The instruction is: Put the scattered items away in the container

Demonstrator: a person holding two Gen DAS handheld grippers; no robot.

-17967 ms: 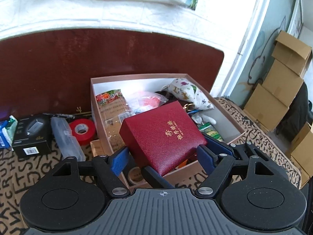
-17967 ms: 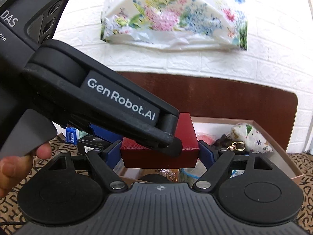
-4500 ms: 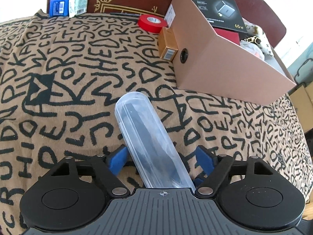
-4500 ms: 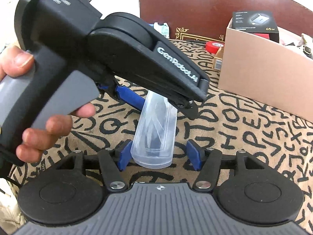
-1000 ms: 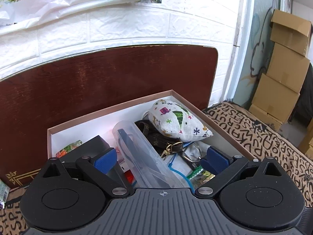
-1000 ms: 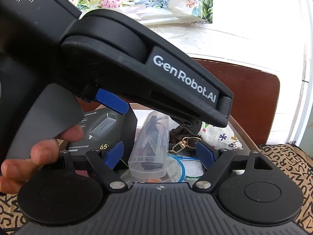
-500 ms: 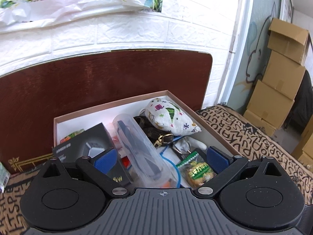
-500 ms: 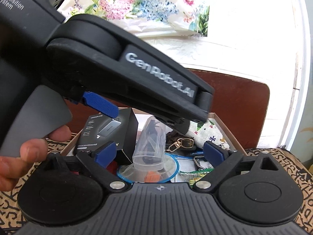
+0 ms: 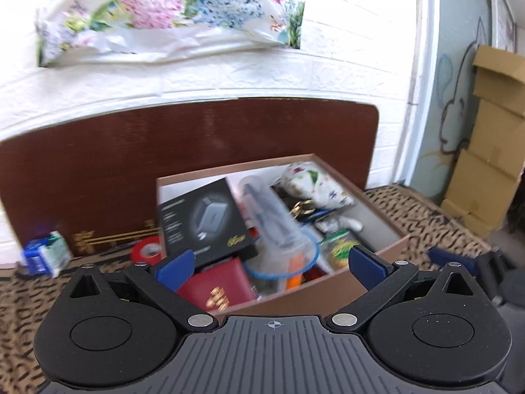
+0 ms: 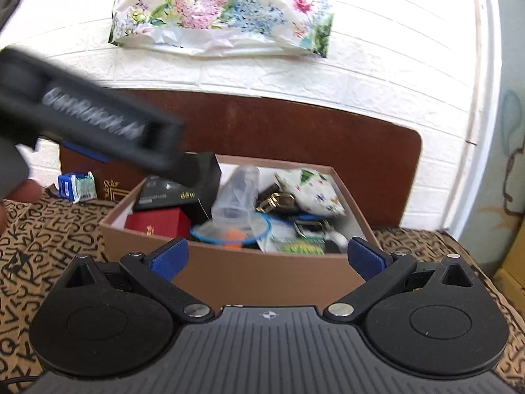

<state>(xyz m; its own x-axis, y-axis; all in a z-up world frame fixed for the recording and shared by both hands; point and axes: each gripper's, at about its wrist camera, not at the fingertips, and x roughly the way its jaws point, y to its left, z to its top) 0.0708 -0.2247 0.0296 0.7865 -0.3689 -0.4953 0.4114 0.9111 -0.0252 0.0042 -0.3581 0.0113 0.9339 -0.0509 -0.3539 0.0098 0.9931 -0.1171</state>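
The brown cardboard box [image 9: 328,290] [image 10: 262,272] stands on the patterned cloth, full of items. The clear plastic tube [image 9: 272,220] [image 10: 238,197] lies tilted inside it, beside a black charger box [image 9: 203,220] [image 10: 183,190] and a red case [image 9: 216,287] [image 10: 157,223]. My left gripper [image 9: 272,262] is open and empty, pulled back in front of the box. My right gripper [image 10: 265,256] is open and empty, in front of the box's near wall.
A red tape roll [image 9: 146,251] and a blue-and-green packet [image 9: 44,257] [image 10: 77,185] lie on the cloth left of the box, by the dark wooden headboard [image 9: 164,144]. Stacked cardboard boxes [image 9: 489,151] stand at the far right. The left gripper's body [image 10: 88,128] crosses the right wrist view.
Both grippers have drawn back from the box with jaws open. The clear tube stays in the box, free of both grippers.
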